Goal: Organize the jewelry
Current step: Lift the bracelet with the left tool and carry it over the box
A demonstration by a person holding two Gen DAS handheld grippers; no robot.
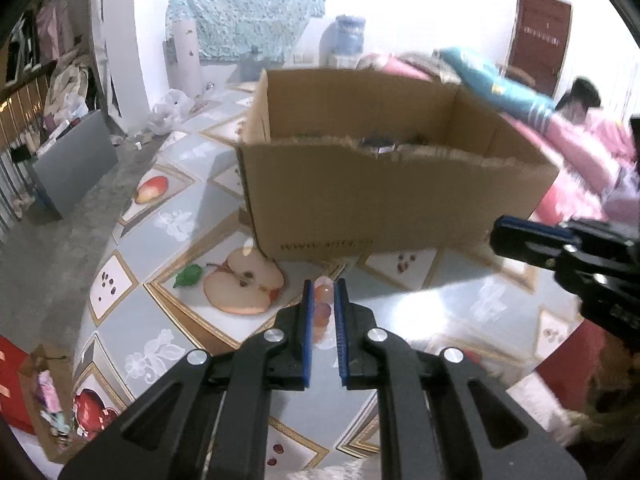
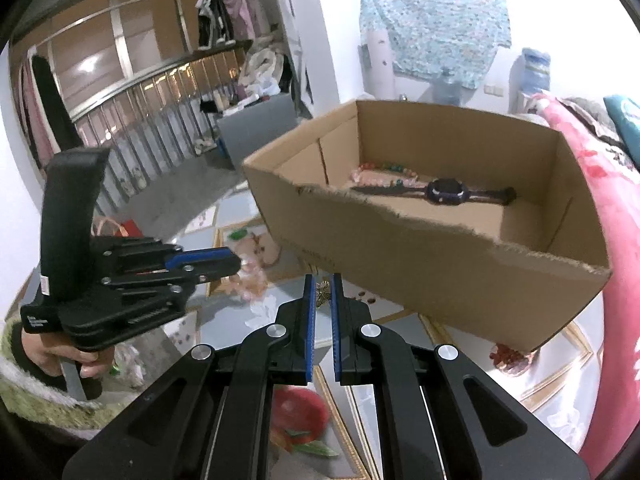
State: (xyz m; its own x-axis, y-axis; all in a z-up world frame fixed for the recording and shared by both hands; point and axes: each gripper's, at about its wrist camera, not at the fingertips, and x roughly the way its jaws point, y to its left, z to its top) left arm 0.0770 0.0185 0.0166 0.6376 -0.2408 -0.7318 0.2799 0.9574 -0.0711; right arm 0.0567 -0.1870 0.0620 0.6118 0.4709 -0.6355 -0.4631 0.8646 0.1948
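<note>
Nearest the cardboard box's torn front wall, both grippers are carrying jewelry toward it. The left gripper (image 1: 324, 286) is pinching a string of pale pink beads (image 1: 323, 300), its jaws narrowed to the width of a bead; the beads are hanging between the blue pads, in front of and below the box. The right gripper (image 2: 321, 280) is gripping a small bronze flower-shaped piece (image 2: 322, 293), its jaws nearly closed on it, also just in front of the box's front wall and lower than its rim.

By my reading, the step in hand is the carry: two pieces picked up and not yet dropped in. The cardboard box (image 2: 440, 272) is standing on the fruit-patterned tabletop (image 1: 168, 216). Inside it, toward the back wall, a dark wristwatch (image 2: 444, 193) is lying flat, and beyond that a beaded bracelet (image 2: 384, 172) is resting against the far left corner.

The next move is probably calling for each gripper to rise above the ragged rim, travel over the open floor of the box, and only then part its jaws.
</note>
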